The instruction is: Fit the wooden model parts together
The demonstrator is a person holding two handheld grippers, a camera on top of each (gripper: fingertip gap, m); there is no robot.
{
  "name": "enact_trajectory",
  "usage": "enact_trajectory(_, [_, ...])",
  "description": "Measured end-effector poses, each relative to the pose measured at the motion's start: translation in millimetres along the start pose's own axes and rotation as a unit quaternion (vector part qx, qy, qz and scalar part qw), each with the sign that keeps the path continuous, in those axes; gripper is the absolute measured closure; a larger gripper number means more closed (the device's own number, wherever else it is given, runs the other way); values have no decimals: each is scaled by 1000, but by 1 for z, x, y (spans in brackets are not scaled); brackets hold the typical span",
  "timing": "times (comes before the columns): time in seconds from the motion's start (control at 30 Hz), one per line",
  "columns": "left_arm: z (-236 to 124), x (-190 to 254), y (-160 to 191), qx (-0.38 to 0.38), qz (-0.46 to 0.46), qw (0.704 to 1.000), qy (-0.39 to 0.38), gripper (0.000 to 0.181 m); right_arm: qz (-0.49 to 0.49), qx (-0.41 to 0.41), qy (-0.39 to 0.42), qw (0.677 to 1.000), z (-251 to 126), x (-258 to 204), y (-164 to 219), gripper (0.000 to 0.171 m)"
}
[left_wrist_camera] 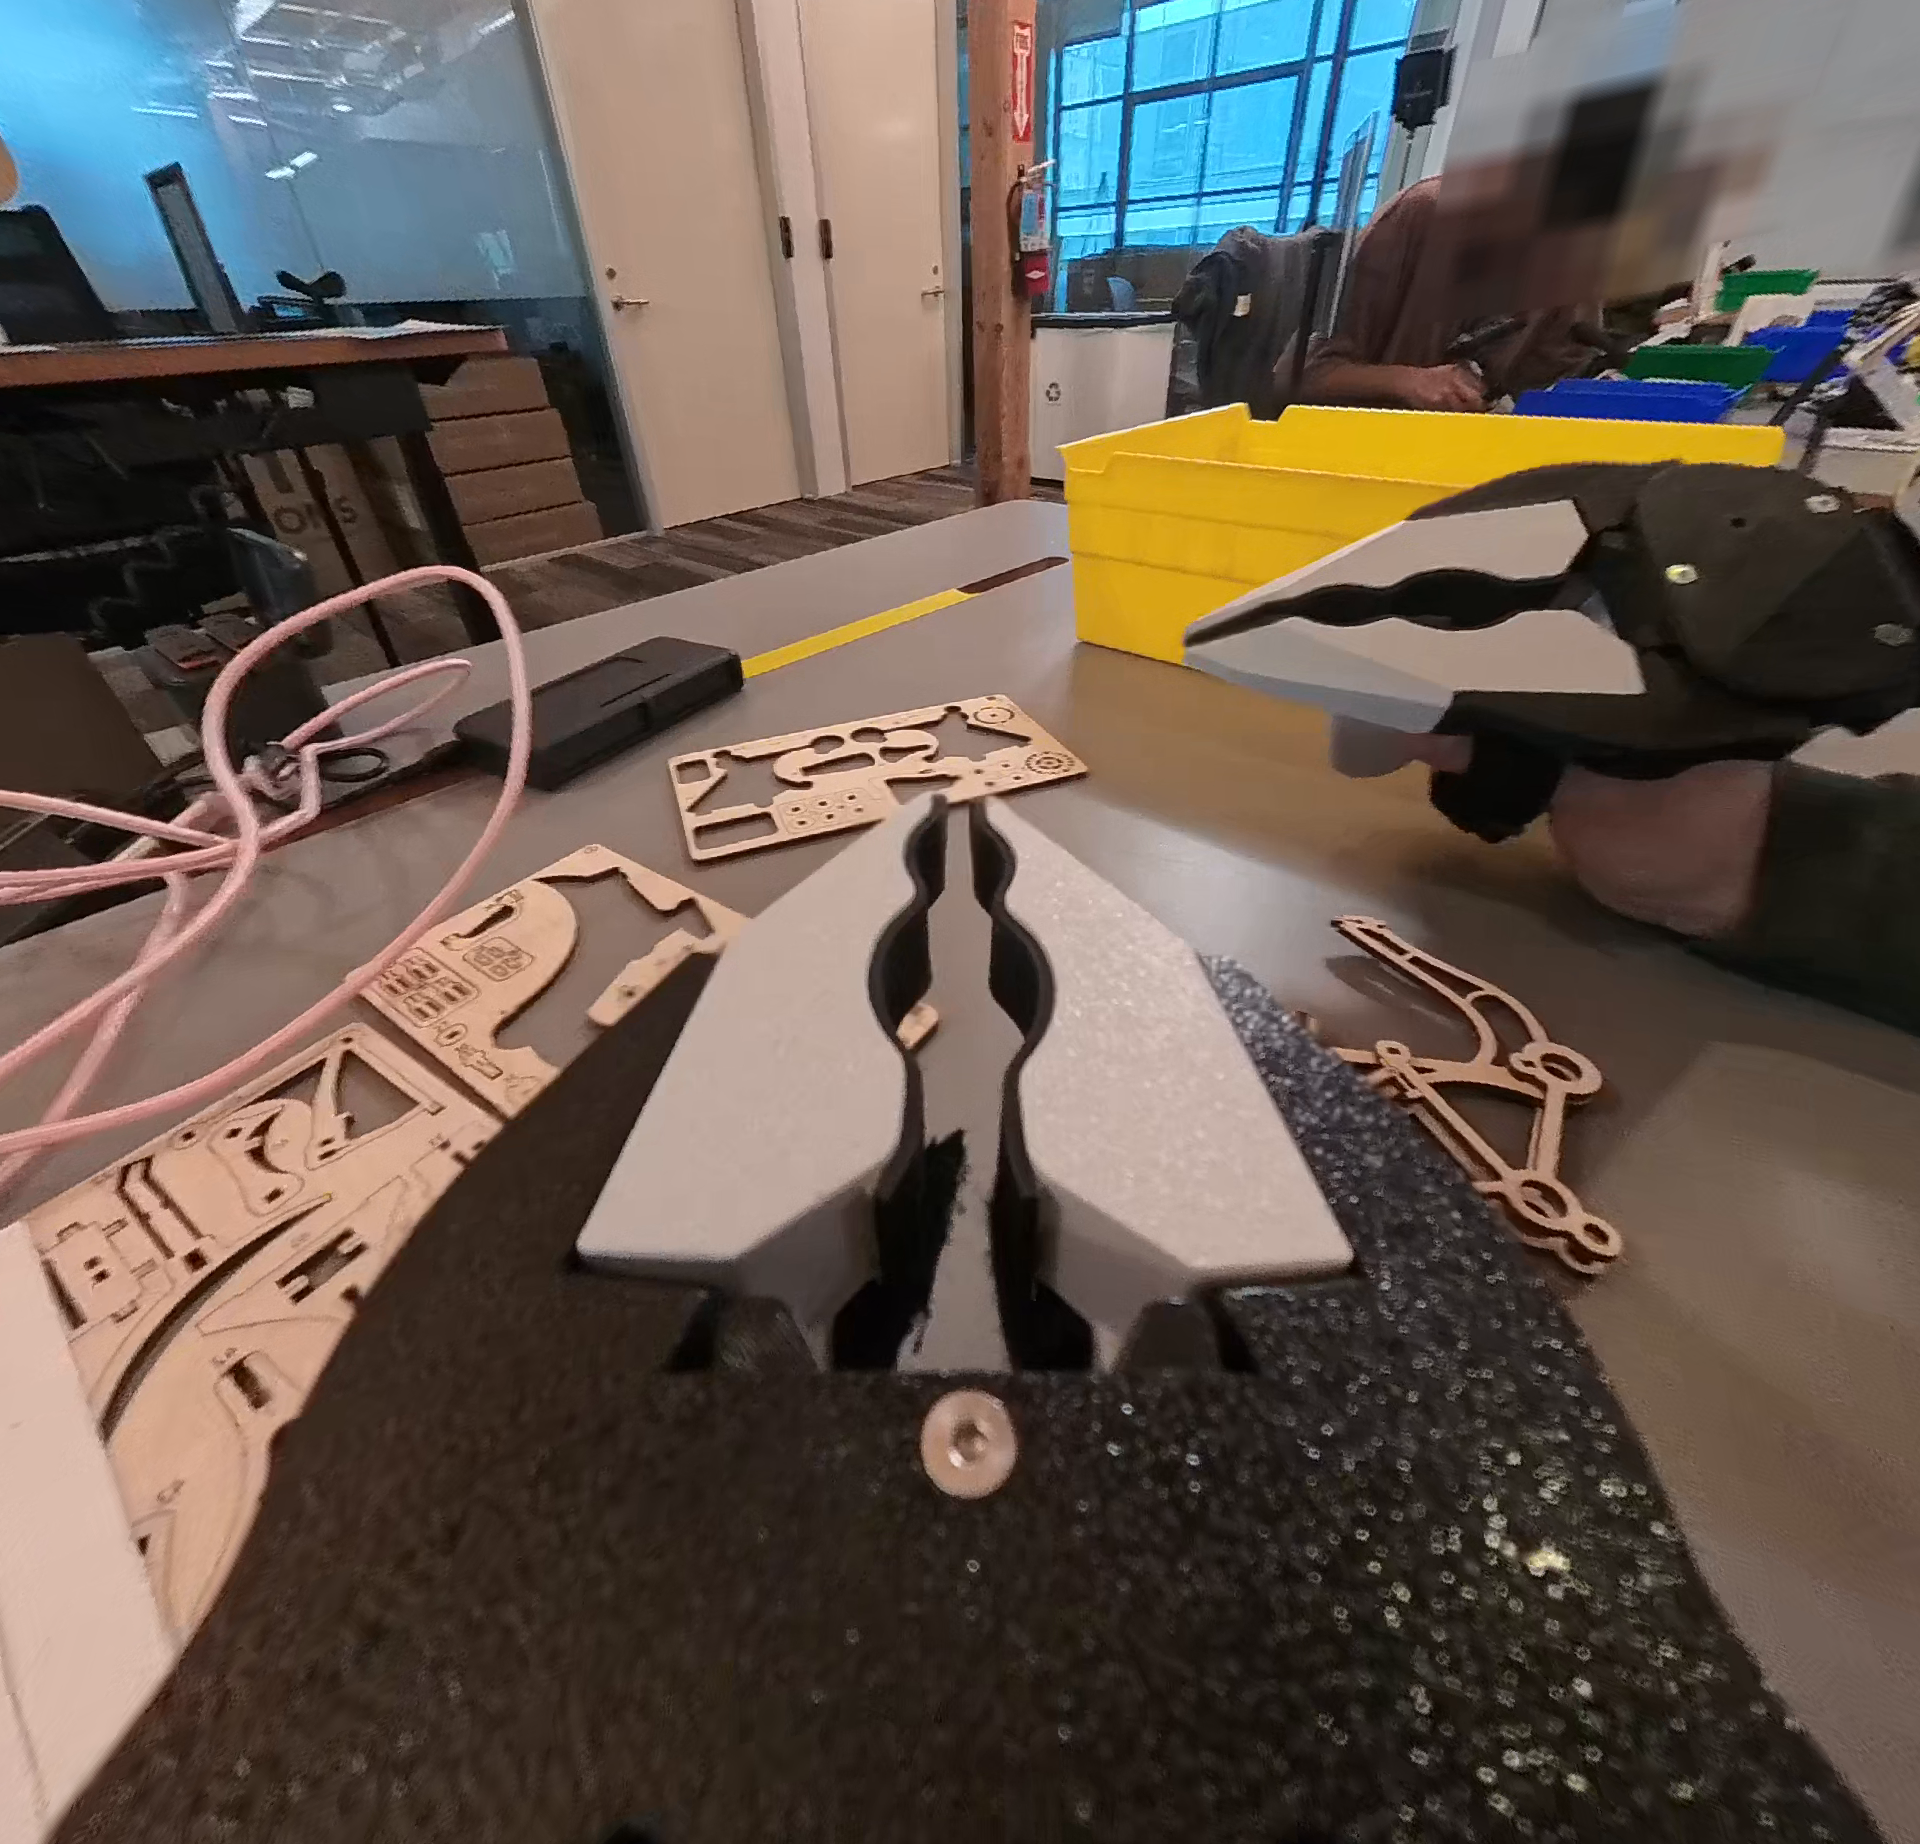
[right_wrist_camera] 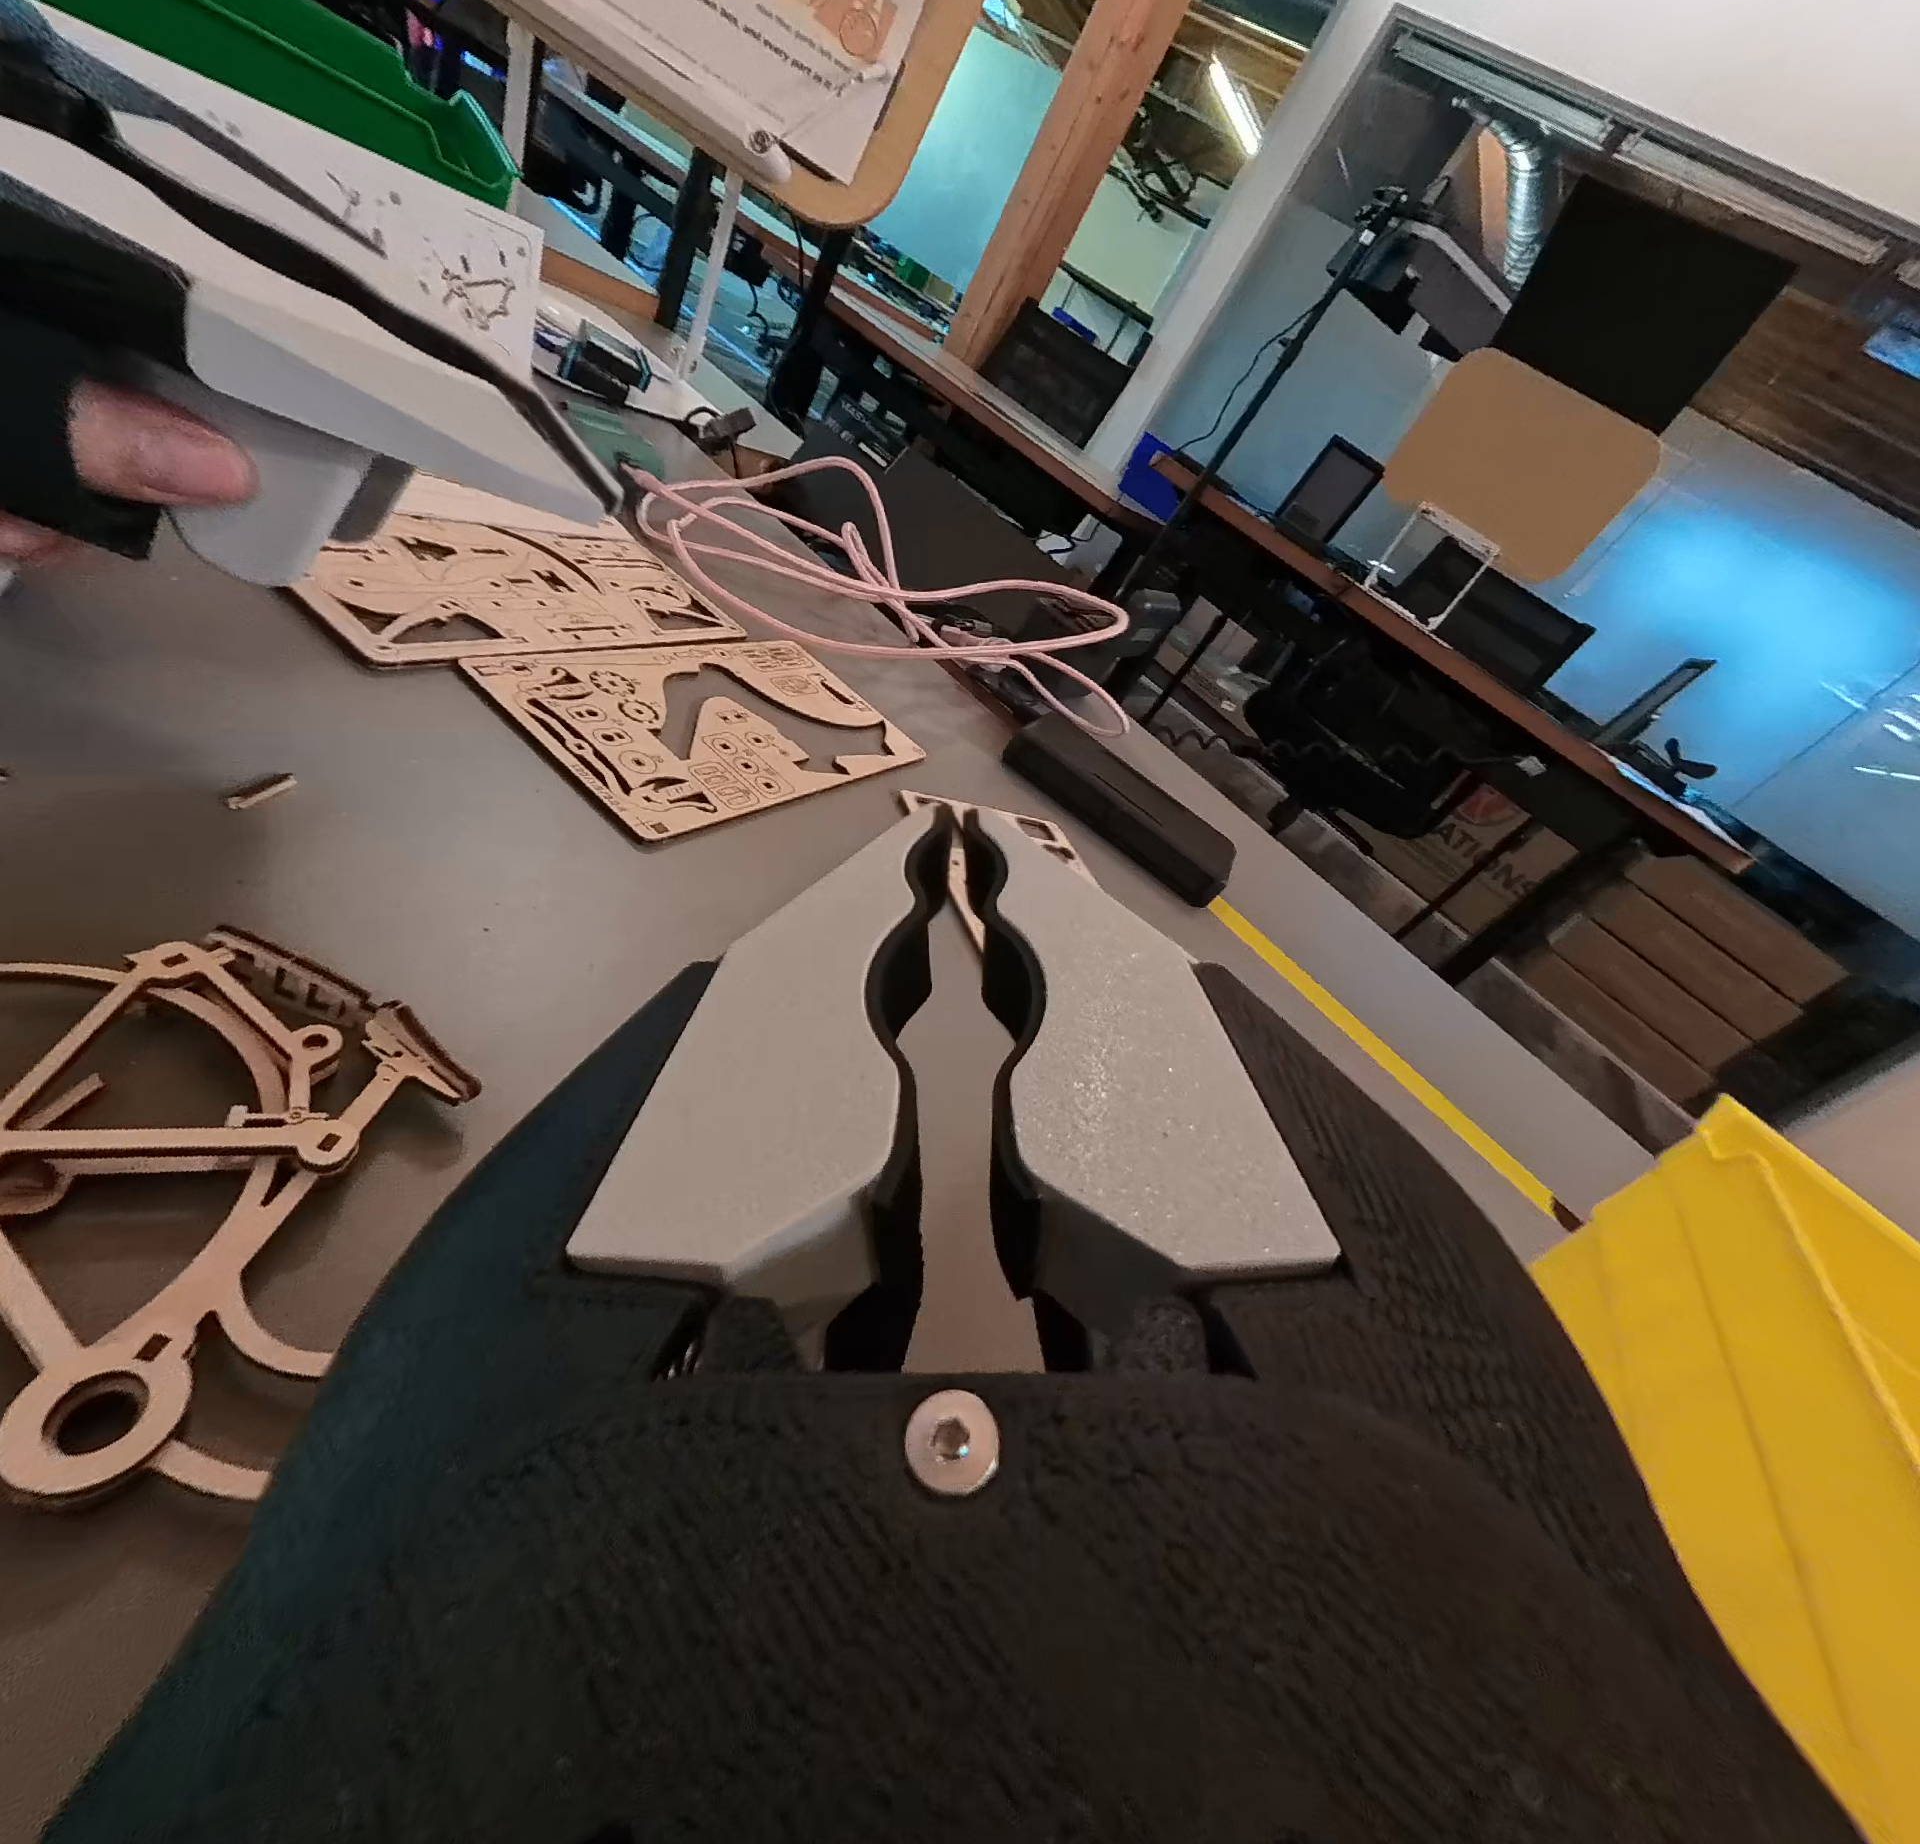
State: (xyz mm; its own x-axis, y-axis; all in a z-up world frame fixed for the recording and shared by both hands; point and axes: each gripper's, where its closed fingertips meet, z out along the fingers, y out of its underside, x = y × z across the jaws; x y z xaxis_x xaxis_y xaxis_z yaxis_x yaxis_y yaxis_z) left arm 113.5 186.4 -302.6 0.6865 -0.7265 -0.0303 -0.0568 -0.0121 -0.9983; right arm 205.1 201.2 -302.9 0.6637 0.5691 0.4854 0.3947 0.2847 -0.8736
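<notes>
A partly built wooden frame of rings and struts [left_wrist_camera: 1475, 1077] lies flat on the grey table [left_wrist_camera: 1195, 859]; it also shows at the left of the right wrist view [right_wrist_camera: 187, 1150]. Three laser-cut wooden sheets lie flat: one far [left_wrist_camera: 873, 766], two near left [left_wrist_camera: 499, 953] [left_wrist_camera: 208, 1275] [right_wrist_camera: 675, 745] [right_wrist_camera: 499, 589]. A small loose wooden stick [right_wrist_camera: 260, 789] lies between them. My left gripper [left_wrist_camera: 956, 807] [right_wrist_camera: 613, 495] hovers over the sheets, shut and empty. My right gripper [right_wrist_camera: 956, 818] [left_wrist_camera: 1195, 641] is shut and empty above the far sheet.
A yellow bin [left_wrist_camera: 1247, 516] [right_wrist_camera: 1766, 1379] stands at the far right of the table. A black box [left_wrist_camera: 613, 703] [right_wrist_camera: 1122, 818] and a pink cable [left_wrist_camera: 312, 755] [right_wrist_camera: 883, 568] lie by the far edge. An instruction board on a stand [right_wrist_camera: 727, 28] and a green bin [right_wrist_camera: 260, 59] stand behind. A person [left_wrist_camera: 1455, 308] sits beyond. The gap from one gripper's tips to the other's is roughly 10 centimeters.
</notes>
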Motion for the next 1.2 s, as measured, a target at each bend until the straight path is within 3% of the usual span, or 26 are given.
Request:
enact_trajectory(0.43, [-21,34,-22,60,78,992,73,179,43,62,-64,995,-10,-14,-17,171])
enact_trajectory(0.77, [-15,37,-6,27,82,992,92,168,30,81,-156,984,-25,-40,-27,168])
enact_trajectory(1.0, [-15,47,-4,24,32,990,135,163,10,82,-198,977,-37,-49,-23,169])
enact_trajectory(1.2, [-15,70,10,-29,37,978,202,155,22,86,-297,951,-60,-62,-17,170])
